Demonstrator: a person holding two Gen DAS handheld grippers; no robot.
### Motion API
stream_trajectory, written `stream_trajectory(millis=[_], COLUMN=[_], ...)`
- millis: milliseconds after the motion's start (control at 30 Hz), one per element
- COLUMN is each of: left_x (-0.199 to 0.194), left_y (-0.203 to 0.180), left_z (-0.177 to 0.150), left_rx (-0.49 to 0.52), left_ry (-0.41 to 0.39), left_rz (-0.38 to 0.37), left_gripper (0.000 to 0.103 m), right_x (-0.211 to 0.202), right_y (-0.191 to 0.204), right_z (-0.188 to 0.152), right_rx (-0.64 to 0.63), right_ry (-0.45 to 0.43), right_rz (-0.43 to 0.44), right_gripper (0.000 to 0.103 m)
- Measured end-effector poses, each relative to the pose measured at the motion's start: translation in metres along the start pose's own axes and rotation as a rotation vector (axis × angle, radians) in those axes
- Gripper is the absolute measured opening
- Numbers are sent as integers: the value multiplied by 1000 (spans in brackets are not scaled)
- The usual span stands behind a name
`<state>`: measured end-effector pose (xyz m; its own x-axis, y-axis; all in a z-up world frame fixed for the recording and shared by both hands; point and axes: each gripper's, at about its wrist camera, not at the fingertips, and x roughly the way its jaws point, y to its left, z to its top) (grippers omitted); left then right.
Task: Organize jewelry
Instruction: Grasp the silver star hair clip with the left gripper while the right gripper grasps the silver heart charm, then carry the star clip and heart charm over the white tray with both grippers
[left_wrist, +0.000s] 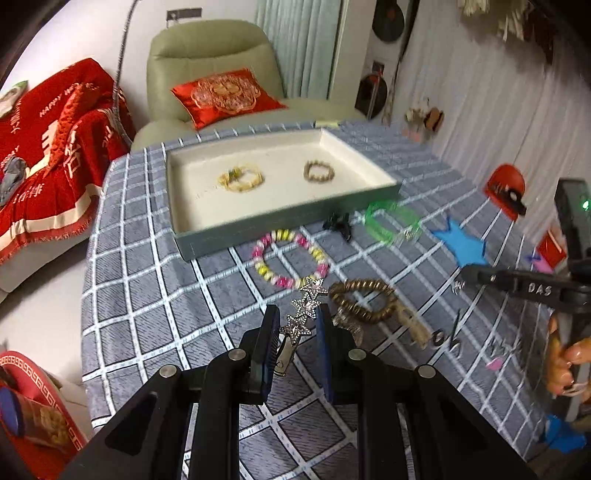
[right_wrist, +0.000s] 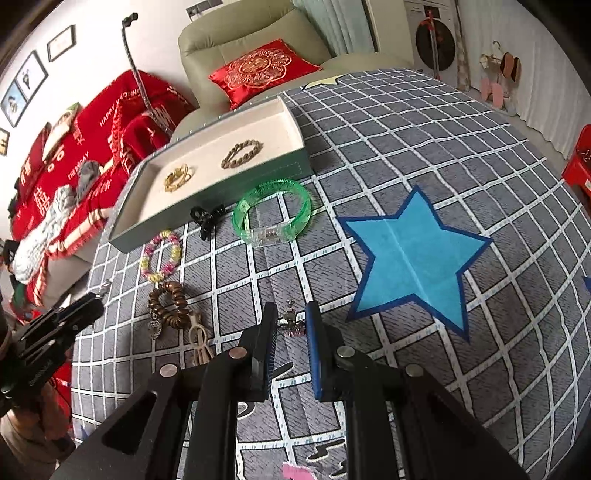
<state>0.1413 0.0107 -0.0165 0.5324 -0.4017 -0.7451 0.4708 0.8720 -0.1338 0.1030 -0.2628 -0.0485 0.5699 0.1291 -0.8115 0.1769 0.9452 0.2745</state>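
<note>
Showing the sorting partly done: two bracelets (left_wrist: 280, 175) lay in the tray (left_wrist: 295, 218), while the pink-and-yellow bracelet (left_wrist: 291, 258), green bangle (right_wrist: 273, 212), black claw clip (right_wrist: 207, 218) and brown bracelet (left_wrist: 362, 301) remained on the bench (right_wrist: 406, 147). The left hand-held gripper (left_wrist: 293, 332) was clamped on the star hair clip (left_wrist: 304, 310). The right hand-held gripper (right_wrist: 291, 328) stood apart around a small ornament (right_wrist: 290, 321), apparently not yet gripped.
</note>
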Motion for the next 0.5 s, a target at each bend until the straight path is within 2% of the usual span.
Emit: stream_trajectory(millis=[267, 500], left_x=[-26, -41], left_y=[6, 9], left_z=[11, 34], left_rx=[-69, -106], left_ry=[-52, -82], left_rz=[9, 31], left_gripper=[36, 36], right_x=[-21, -41], right_y=[-2, 6], right_z=[6, 38], right_rx=[30, 22], right_ry=[-31, -56], right_rz=[65, 160], right_gripper=[17, 17])
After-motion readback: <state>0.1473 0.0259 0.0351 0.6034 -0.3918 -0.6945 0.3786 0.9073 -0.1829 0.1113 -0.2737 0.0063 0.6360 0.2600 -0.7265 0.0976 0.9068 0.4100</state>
